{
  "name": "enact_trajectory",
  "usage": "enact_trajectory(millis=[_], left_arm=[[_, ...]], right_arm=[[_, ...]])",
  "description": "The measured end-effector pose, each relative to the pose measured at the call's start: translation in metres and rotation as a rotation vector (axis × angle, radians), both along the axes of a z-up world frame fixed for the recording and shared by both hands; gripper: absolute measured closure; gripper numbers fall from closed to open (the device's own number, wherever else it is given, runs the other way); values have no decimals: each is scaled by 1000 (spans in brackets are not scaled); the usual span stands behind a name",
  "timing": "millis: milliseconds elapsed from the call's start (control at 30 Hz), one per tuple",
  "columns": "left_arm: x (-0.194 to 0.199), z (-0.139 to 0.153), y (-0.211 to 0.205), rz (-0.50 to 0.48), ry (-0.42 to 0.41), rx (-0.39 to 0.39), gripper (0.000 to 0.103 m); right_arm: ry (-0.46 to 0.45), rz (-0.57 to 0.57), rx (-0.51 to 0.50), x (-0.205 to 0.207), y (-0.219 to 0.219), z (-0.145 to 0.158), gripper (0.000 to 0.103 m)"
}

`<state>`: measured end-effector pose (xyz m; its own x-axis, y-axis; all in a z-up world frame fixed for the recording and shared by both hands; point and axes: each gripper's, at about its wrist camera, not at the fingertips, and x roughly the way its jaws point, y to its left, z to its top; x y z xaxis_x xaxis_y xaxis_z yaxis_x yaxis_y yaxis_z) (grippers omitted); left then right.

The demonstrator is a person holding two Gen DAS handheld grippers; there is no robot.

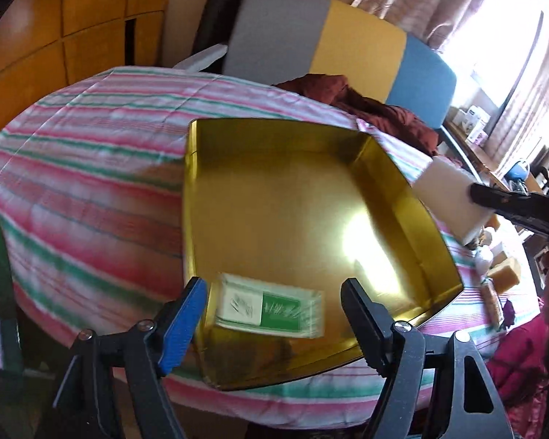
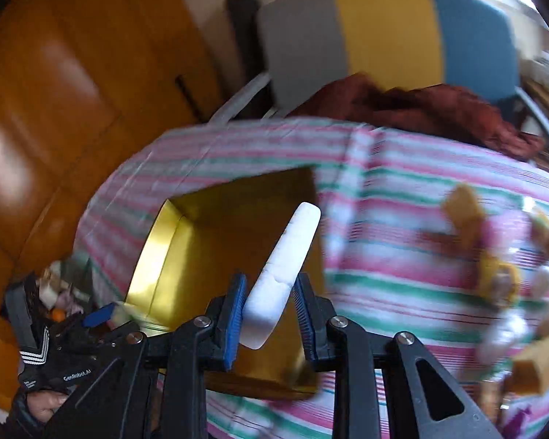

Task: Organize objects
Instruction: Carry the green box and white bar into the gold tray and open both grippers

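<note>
An open gold tin [image 1: 395, 183] lies on the striped tablecloth [image 1: 91, 153]. A small green-and-white pack [image 1: 271, 309] rests in the tin's near left corner. My left gripper [image 1: 278, 318] hangs over it, open, with its pads clear of the pack on both sides. At the tin's right rim my right gripper [image 1: 474, 192] is shut on a white foam block [image 1: 446, 197]. In the right wrist view that white foam block [image 2: 289, 256] stands tilted between the pads of the right gripper [image 2: 271, 292], above the tin [image 2: 201, 237]. The left gripper [image 2: 102, 311] shows at lower left.
Several tan blocks [image 2: 461, 205] and white bits [image 2: 501, 336] lie scattered on the cloth to the right of the tin. A maroon cloth [image 1: 384, 109] sits by a grey, yellow and blue chair [image 1: 358, 44]. Wooden cabinets [image 1: 55, 36] stand at left.
</note>
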<state>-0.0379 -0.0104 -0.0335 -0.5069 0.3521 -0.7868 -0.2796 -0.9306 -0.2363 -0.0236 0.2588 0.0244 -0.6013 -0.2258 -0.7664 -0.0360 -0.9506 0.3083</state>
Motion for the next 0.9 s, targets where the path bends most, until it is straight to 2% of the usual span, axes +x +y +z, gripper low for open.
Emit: enact_trajectory(millis=[100, 167, 200, 300, 433, 567, 700, 900], left_arm=[[5, 2, -12, 23, 13, -13, 11], [6, 5, -22, 57, 24, -10, 8], [7, 6, -28, 79, 28, -4, 8], [7, 15, -38, 131, 56, 23, 8], [5, 26, -32, 148, 91, 38, 8], [5, 31, -15, 141, 115, 7, 6], [6, 35, 4, 125, 138, -48, 6], [15, 38, 24, 91, 165, -97, 6]], right_arm=[[-59, 123, -42, -11, -40, -19, 74], [-63, 174, -76, -9, -58, -25, 71], [-62, 180, -79, -8, -60, -26, 67], [-72, 184, -88, -5, -63, -29, 66], [-67, 152, -56, 4, -54, -28, 60], [-38, 103, 27, 15, -47, -27, 50], [11, 81, 152, 27, -50, -28, 34], [48, 74, 225, 41, -48, -30, 33]])
